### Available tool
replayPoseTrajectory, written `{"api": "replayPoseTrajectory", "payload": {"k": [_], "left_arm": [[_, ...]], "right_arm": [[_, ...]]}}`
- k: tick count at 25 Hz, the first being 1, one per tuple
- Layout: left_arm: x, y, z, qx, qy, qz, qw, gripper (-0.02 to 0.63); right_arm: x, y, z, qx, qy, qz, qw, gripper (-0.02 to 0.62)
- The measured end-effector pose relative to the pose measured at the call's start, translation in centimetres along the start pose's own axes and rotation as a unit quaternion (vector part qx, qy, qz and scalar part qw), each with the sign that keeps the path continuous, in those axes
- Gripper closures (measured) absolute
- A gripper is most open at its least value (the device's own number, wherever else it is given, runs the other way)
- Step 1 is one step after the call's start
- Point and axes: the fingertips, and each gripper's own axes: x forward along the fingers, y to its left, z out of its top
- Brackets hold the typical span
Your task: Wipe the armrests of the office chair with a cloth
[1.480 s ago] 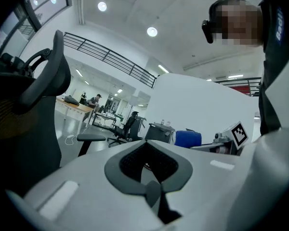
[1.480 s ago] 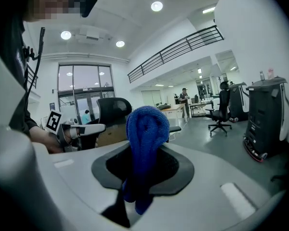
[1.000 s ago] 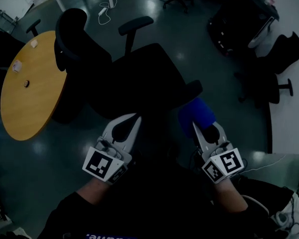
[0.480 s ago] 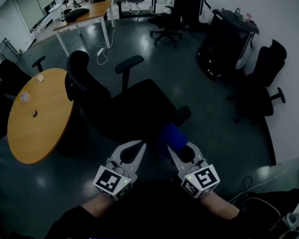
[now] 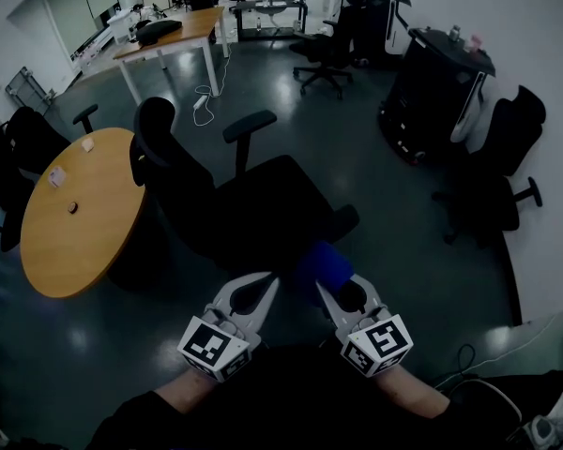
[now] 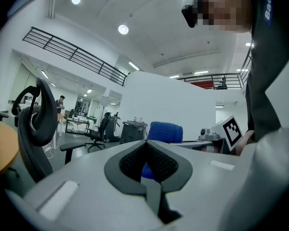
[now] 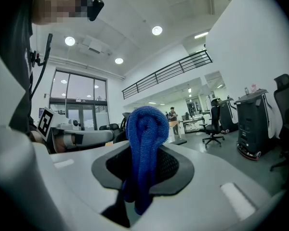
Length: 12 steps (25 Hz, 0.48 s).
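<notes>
Cloth (image 7: 145,143) is bunched into a roll and clamped between the jaws of my right gripper (image 5: 336,287), I judge so that a padded wad leads for wiping. Its long axis runs along the jaws, rounded end poking forward toward the office chair (image 5: 263,204) and its near armrest (image 5: 342,221), not touching either. My left gripper (image 5: 260,289) hovers alongside, jaws closed on nothing.
</notes>
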Motion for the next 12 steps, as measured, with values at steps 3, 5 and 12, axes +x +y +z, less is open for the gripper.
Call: {"api": "replayPoseTrajectory", "payload": {"k": [3, 5, 12], "left_arm": [[0.09, -0.4, 0.18, -0.001, 0.003, 0.006, 1.0, 0.592], [0.1, -0.56, -0.09, 0.0, 0.006, 0.007, 1.0, 0.592], [0.15, -1.07, -0.28, 0.007, 0.005, 0.005, 0.9999, 0.592]], "right_arm": [[-0.24, -0.01, 0.02, -0.002, 0.0, 0.006, 1.0, 0.494], [-0.33, -0.06, -0.17, -0.001, 0.001, 0.008, 1.0, 0.494], [-0.64, -0.02, -0.24, 0.001, 0.002, 0.017, 1.0, 0.494]]}}
